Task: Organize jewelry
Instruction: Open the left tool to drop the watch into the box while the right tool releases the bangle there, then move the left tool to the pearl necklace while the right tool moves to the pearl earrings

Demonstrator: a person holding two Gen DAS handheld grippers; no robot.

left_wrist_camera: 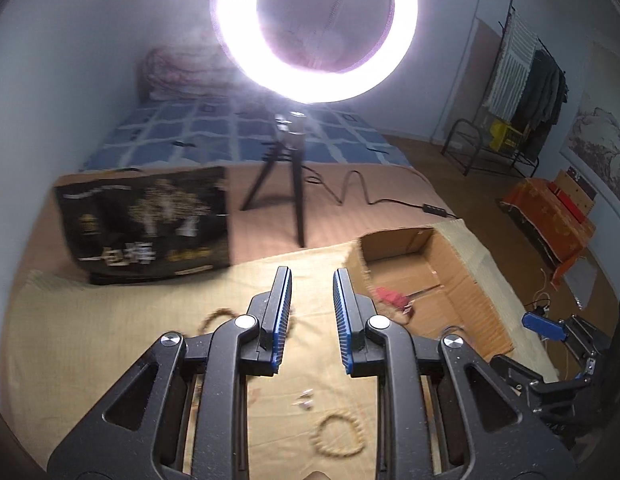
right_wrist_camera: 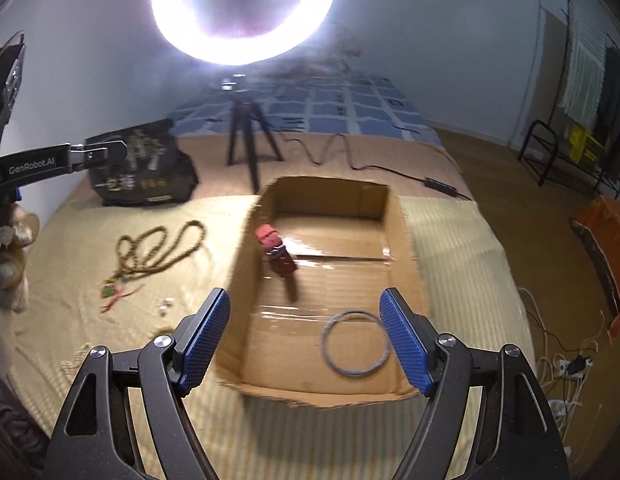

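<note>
An open cardboard box (right_wrist_camera: 373, 196) lies on a beige mat (right_wrist_camera: 449, 240); it also shows in the left wrist view (left_wrist_camera: 461, 292). Inside lie a red bracelet (right_wrist_camera: 276, 250) and a grey-blue bangle (right_wrist_camera: 355, 343). My right gripper (right_wrist_camera: 306, 340) is open and empty above the box's near edge. My left gripper (left_wrist_camera: 311, 312) is open and empty above the mat. Below it lie a beaded bracelet (left_wrist_camera: 339, 436) and small earrings (left_wrist_camera: 306, 398). A long bead necklace (right_wrist_camera: 162, 252) with a green pendant (right_wrist_camera: 108, 292) lies left of the box.
A black printed bag (left_wrist_camera: 150, 224) stands at the mat's far left. A ring light (left_wrist_camera: 313, 28) on a tripod (left_wrist_camera: 286, 184) stands behind, its cable (left_wrist_camera: 361, 192) trailing right. The floor to the right holds a rack (left_wrist_camera: 521, 92) and cables.
</note>
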